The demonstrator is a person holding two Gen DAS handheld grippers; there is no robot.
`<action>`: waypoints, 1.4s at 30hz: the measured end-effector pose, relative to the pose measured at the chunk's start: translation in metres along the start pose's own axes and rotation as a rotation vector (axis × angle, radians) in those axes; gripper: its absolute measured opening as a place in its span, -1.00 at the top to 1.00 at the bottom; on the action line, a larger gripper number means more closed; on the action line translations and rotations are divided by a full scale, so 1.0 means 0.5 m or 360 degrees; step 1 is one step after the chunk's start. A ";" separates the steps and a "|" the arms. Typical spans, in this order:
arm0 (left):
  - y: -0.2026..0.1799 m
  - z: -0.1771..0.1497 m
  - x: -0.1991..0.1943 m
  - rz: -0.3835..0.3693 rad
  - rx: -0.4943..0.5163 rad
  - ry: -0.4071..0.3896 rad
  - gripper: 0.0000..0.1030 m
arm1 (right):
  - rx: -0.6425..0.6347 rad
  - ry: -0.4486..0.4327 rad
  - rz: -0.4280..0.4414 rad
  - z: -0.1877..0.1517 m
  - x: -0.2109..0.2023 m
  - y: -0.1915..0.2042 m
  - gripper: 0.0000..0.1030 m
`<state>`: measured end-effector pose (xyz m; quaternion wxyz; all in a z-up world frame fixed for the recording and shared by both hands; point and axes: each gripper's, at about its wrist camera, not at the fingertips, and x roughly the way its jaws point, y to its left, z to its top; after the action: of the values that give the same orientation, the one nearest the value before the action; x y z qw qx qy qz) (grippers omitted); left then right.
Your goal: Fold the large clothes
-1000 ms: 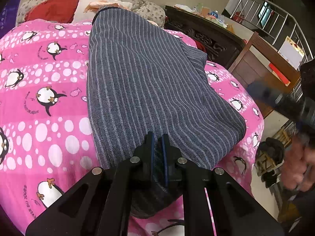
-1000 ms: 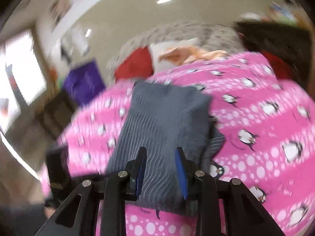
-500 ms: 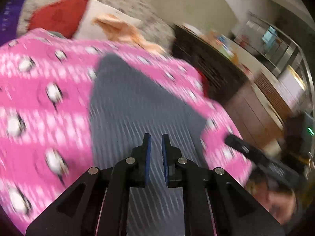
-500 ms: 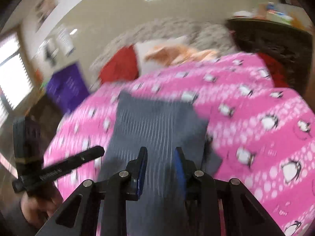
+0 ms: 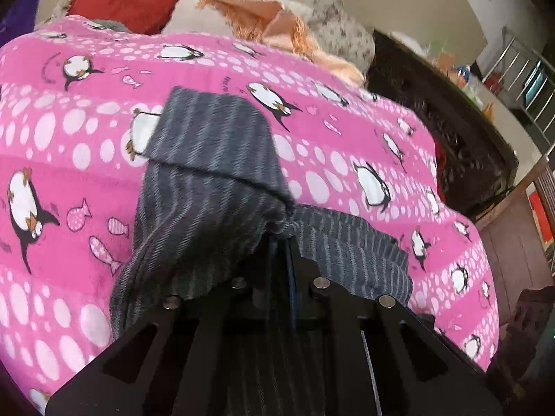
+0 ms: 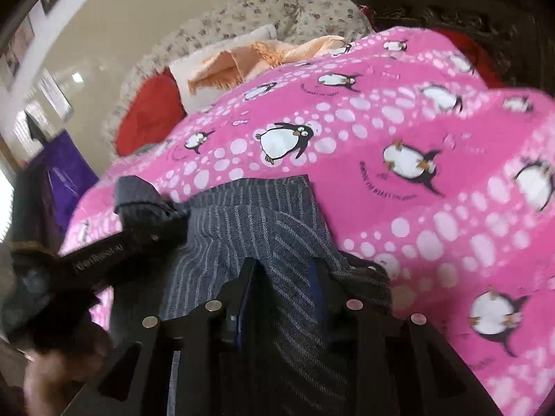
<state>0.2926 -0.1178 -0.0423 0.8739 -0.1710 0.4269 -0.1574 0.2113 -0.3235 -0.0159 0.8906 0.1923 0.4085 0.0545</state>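
A grey striped garment [image 5: 215, 159] lies on a bed's pink penguin blanket [image 5: 69, 138], its near end lifted and doubled over the far part. My left gripper [image 5: 281, 242] is shut on a bunched edge of it; cloth drapes over the left finger. In the right wrist view the same garment [image 6: 249, 222] rises into my right gripper [image 6: 284, 267]. A thick fold fills the gap between the fingers while the jaws are opening. The left gripper [image 6: 163, 218] shows there too, pinching the garment's left corner, with a hand [image 6: 52, 374] behind it.
At the head of the bed lie a red pillow [image 5: 131, 0], a floral pillow [image 6: 263, 17] and a peach fringed cloth [image 5: 263, 17]. Dark carved wooden furniture [image 5: 451, 131] borders the bed's right side. A purple bag [image 6: 62, 173] stands beyond the left side.
Both grippers have carried the garment's near end toward the pillows, so the flat garment now doubles over itself. The left gripper has come into the right wrist view.
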 end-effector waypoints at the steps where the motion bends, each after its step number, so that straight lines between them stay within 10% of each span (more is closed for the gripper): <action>1: 0.004 -0.002 -0.001 -0.0011 -0.0008 -0.0014 0.87 | 0.0016 -0.0007 0.0021 -0.004 -0.002 -0.002 0.41; 11: -0.024 0.031 -0.012 0.0045 0.0013 0.0170 0.90 | 0.0040 0.0047 0.0082 0.006 0.009 0.001 0.29; 14: -0.026 0.043 -0.112 -0.0114 -0.0009 0.0172 0.15 | 0.0016 0.0076 0.0119 0.041 -0.067 -0.002 0.27; 16: -0.011 0.027 -0.200 -0.0156 0.0064 0.0045 -0.88 | -0.0058 -0.0020 0.0148 0.052 -0.139 -0.015 -0.13; 18: 0.017 -0.011 -0.254 -0.0104 0.0139 -0.0062 -0.90 | -0.0124 -0.0104 0.0114 0.044 -0.213 -0.047 -0.88; 24: 0.117 -0.166 -0.216 -0.0163 -0.0010 0.0215 -0.90 | 0.0143 0.0018 0.0307 -0.047 -0.234 -0.167 -0.88; 34: 0.057 -0.231 -0.196 -0.0220 0.0287 0.0109 -0.96 | 0.0297 0.0349 0.0891 -0.091 -0.070 -0.147 -0.89; 42: 0.085 -0.224 -0.205 -0.0329 0.0166 0.0115 -0.96 | -0.0116 0.0172 0.0483 -0.073 -0.042 -0.097 -0.02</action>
<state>0.1484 -0.0550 -0.0543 0.8448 -0.1626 0.4294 -0.2748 0.1670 -0.3627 -0.0416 0.8552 0.2161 0.4199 0.2134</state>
